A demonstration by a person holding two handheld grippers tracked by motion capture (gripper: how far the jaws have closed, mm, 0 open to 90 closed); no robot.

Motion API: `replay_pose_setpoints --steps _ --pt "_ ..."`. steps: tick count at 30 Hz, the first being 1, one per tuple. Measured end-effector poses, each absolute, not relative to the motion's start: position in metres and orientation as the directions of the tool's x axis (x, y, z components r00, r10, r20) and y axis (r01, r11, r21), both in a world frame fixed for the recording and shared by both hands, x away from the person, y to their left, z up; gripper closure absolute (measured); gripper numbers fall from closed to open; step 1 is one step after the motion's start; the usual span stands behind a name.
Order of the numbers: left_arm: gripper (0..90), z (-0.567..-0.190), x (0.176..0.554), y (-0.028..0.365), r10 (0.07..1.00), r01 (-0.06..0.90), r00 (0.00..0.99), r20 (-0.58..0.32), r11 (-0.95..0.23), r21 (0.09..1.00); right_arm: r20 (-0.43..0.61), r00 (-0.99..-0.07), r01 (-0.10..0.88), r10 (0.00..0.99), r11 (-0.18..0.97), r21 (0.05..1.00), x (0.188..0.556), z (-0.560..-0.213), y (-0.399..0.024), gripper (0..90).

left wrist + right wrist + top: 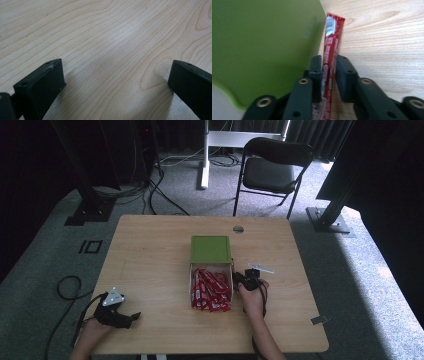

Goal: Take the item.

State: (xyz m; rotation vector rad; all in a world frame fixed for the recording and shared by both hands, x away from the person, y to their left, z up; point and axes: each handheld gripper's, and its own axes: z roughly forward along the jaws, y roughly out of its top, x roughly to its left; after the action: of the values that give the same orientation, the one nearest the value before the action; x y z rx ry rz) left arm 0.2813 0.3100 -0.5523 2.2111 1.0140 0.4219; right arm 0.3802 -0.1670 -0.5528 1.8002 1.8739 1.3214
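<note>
Your right tongs (329, 75) are clenched on one red sachet (331, 47), pinched flat between the two jaws and pointing away from you. In the high view those same tongs (246, 276) sit just beside the right wall of the green box (211, 249), which lies near the middle of the table (150, 250) with its open mouth facing you. From the right gripper view, the sachet is outside the box, close along its green side, with bare wood on the other side of it.

Judging by that, you have one sachet lifted and the bulk of the job still waiting. A heap of red sachets (211, 291) spills from the box mouth toward the near edge, and none of them looks sorted or set elsewhere yet. Whether this one is headed into the box or away from it cannot be told from here.

Your left tongs (120, 316) rest near the near-left corner, well apart from the box. They are released, jaws spread wide over bare wood (112, 50), holding nothing.

Mind the box wall, since it stands right against your right hand's path. Beyond the far edge a black chair (272, 167) stands on the carpet, out of your way, and a small round grommet (238, 229) sits near that edge.
</note>
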Motion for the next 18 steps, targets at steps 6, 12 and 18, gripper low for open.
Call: replay_pose_setpoints --steps 6,12,18 --pt "1.5 -0.552 0.281 0.310 0.762 0.549 0.648 0.017 -0.482 0.683 0.391 -0.255 0.635 0.884 -0.152 0.757 0.378 -0.544 -0.175 55.2" --pt "1.5 -0.552 0.281 0.310 0.762 0.549 0.647 0.016 -0.481 0.683 0.316 -0.309 0.612 0.897 -0.067 0.788 0.379 -0.541 -0.180 40.1" --pt "1.5 -0.552 0.281 0.310 0.762 0.549 0.647 0.017 -0.481 0.683 0.260 -0.335 0.601 0.906 -0.007 0.799 0.376 -0.540 -0.187 37.9"
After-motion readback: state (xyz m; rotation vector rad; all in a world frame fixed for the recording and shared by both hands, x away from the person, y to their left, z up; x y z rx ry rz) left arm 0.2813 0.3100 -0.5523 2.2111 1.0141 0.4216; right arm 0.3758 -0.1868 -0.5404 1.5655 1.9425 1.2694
